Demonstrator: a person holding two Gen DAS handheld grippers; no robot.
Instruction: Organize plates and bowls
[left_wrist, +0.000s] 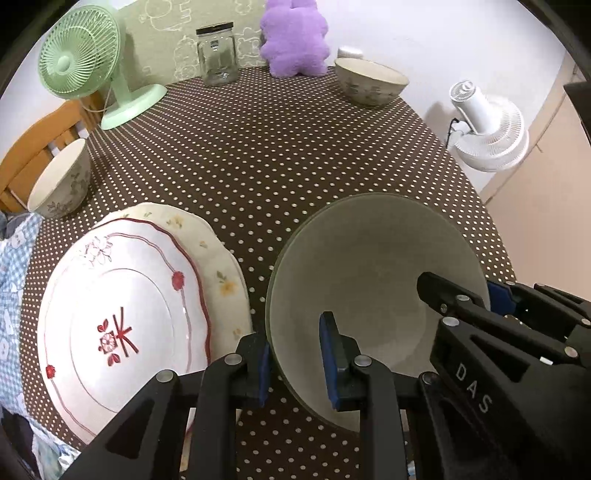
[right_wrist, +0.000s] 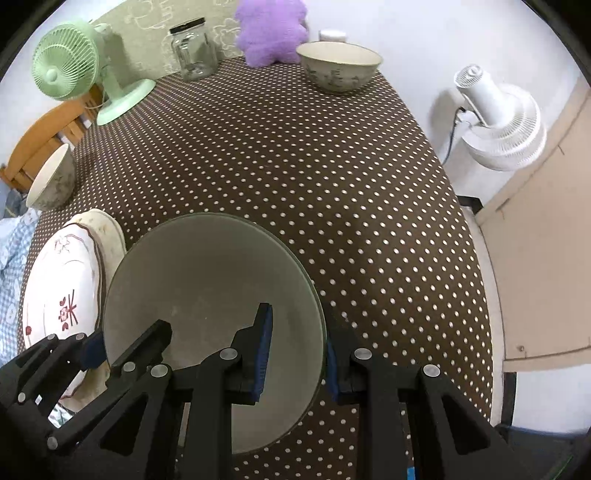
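On a brown dotted table: a big grey bowl near, plates stacked just left of it, two small bowls far off. Left tongs and right tongs both straddling the grey bowl's rim, one pad inside, one outside. Gripping or just around it: cannot tell.

The patterned plate lies mostly hidden under the red-trimmed plate, only its far rim showing. Both grippers' arms cover the near wall of the grey bowl. The purple plush toy is cut off by the top edge.
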